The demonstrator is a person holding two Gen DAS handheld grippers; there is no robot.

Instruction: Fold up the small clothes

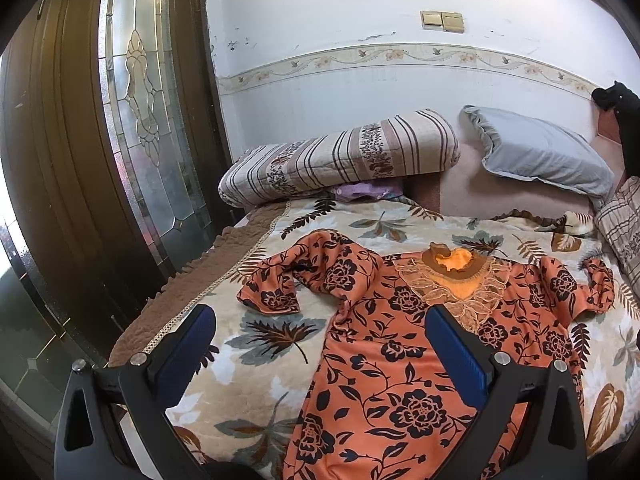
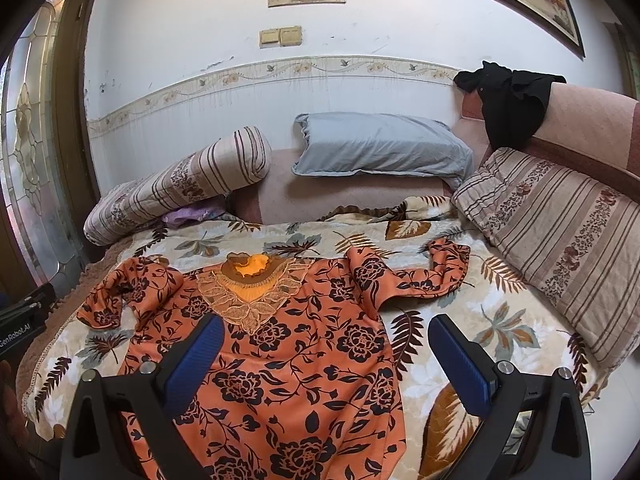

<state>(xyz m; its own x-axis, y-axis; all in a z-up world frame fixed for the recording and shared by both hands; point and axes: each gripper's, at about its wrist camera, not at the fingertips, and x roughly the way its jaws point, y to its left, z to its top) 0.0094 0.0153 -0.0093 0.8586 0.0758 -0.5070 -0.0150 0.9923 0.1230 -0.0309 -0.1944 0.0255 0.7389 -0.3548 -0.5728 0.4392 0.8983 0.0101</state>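
Note:
An orange top with black flowers (image 1: 392, 364) lies face up on the leaf-print blanket (image 1: 248, 344), lace collar (image 1: 456, 280) at the far end. Its left sleeve (image 1: 280, 280) is crumpled, its right sleeve (image 1: 580, 284) bent. My left gripper (image 1: 320, 344) is open and empty, above the top's left side. In the right wrist view the top (image 2: 288, 360) is spread the same way, and my right gripper (image 2: 326, 352) is open and empty above its right side. The left gripper's body shows at that view's left edge (image 2: 24, 316).
A striped bolster (image 1: 340, 156), a blue-grey pillow (image 1: 540, 152) and a striped cushion (image 2: 560, 232) line the far and right sides of the bed. A black garment (image 2: 508, 100) hangs on the headboard. A glass-panelled door (image 1: 148, 120) stands left of the bed.

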